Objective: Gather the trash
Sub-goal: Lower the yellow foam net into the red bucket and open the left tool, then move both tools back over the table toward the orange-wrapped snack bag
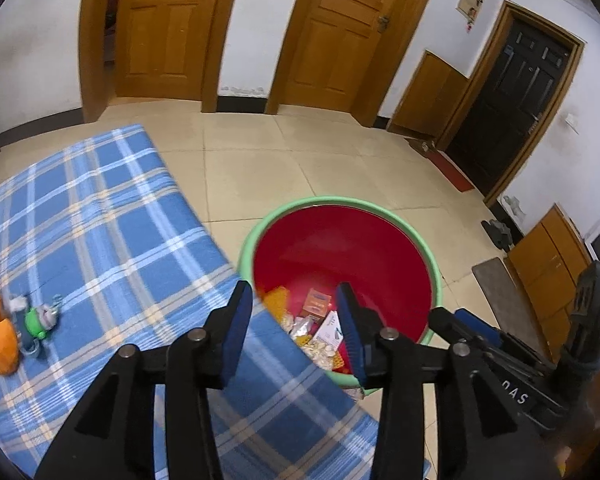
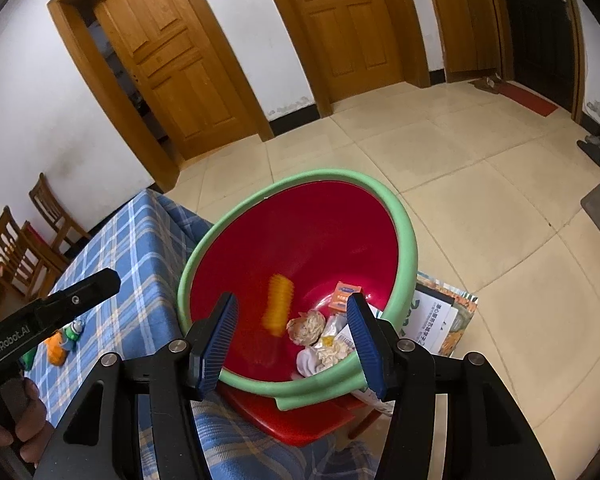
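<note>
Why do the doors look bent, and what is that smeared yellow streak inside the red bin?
Both wrist views use fisheye lenses, so straight door frames bow and corners go black. In the right wrist view the yellow item is motion-blurred inside the bin; in the left wrist view the tablecloth looks slightly soft.

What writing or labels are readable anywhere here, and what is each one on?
"GenRobot.AI": on the left gripper, seen from the right wrist view.
"DAS": partial letters on the right gripper, seen from the left wrist view.
Orange box in the bin: print too small.
Poster on the floor: characters blurred.
</note>
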`<state>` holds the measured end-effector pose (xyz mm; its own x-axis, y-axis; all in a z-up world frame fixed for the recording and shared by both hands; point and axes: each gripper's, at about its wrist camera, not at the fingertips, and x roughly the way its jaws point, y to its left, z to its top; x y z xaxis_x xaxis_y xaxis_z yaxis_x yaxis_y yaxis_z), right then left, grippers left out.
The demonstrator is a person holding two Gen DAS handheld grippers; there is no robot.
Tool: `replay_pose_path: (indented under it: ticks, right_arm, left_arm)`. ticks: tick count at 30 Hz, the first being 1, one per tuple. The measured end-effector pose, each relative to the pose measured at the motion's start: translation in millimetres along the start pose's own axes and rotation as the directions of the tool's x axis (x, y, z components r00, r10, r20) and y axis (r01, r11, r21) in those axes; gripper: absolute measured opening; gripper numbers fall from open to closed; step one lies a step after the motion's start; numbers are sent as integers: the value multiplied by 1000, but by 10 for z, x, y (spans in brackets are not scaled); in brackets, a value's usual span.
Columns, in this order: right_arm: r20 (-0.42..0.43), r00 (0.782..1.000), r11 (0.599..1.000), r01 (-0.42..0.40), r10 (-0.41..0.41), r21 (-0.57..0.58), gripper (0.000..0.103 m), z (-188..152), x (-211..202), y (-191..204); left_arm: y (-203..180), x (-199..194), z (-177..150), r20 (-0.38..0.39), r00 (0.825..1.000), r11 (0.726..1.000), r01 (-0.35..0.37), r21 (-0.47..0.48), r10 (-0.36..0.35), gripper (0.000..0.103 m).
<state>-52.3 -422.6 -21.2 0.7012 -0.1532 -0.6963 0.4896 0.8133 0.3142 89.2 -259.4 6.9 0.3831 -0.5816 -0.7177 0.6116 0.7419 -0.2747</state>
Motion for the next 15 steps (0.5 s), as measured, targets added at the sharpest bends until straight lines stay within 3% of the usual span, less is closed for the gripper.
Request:
replay_pose_path:
  ticks: [8, 15]
  right_arm:
    - [-7, 1000, 999, -30, 30, -28, 58, -30, -52, 191]
    - [-23, 998, 996, -67, 66, -64, 59, -57, -55, 428]
  left_arm:
    - [446, -310, -65, 38, 995, 993, -86, -86, 89, 48]
    - [992, -564, -127, 55, 980, 966, -179, -184, 192, 51]
